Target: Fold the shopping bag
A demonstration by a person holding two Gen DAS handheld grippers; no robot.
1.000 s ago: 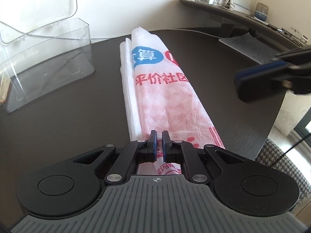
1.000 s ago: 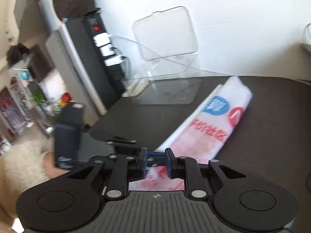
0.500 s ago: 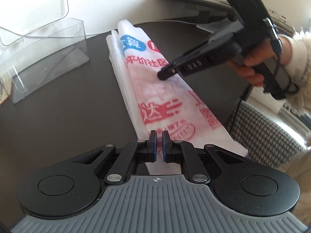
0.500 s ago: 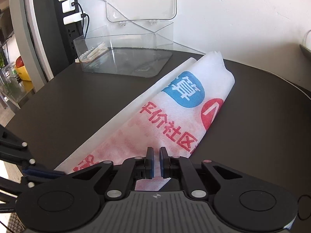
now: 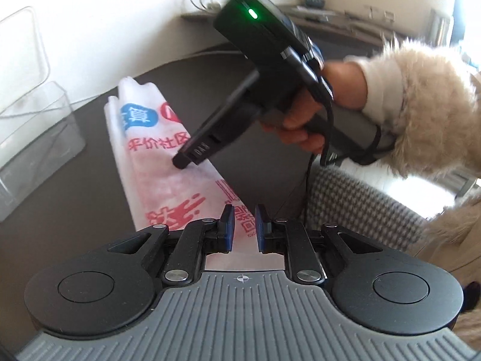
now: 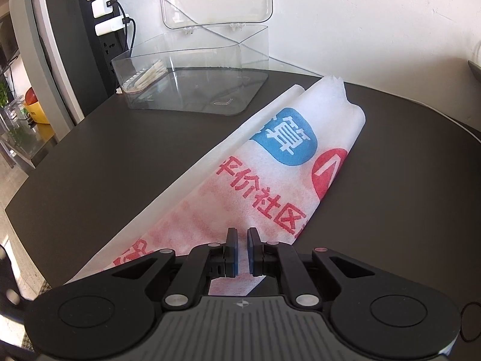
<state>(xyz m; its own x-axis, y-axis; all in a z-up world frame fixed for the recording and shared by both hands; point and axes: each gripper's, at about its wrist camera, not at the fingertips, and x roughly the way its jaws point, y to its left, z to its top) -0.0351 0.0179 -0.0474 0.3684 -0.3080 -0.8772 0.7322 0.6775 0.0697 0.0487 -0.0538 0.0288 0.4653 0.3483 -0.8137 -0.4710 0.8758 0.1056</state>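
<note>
A white shopping bag [image 5: 168, 186] with red and blue print lies folded into a long strip on the dark table [image 5: 75, 195]. My left gripper [image 5: 243, 210] hovers over the strip's near end, open, with nothing between its fingers. A person's hand holds my right gripper [image 5: 183, 162], whose shut tip rests on the middle of the strip. In the right wrist view the bag [image 6: 270, 174] runs away from my right gripper [image 6: 243, 234] toward the far table edge.
A clear plastic box [image 6: 195, 84] with its lid up stands at the back of the table [image 6: 120, 165]. A power strip [image 6: 102, 9] with plugs hangs behind it. A houndstooth chair [image 5: 345, 204] and a furry sleeve [image 5: 421, 105] are on the right.
My left gripper has opened, having been shut at the bag's near end. The right gripper swung in from the right and came down onto the middle of the strip.
</note>
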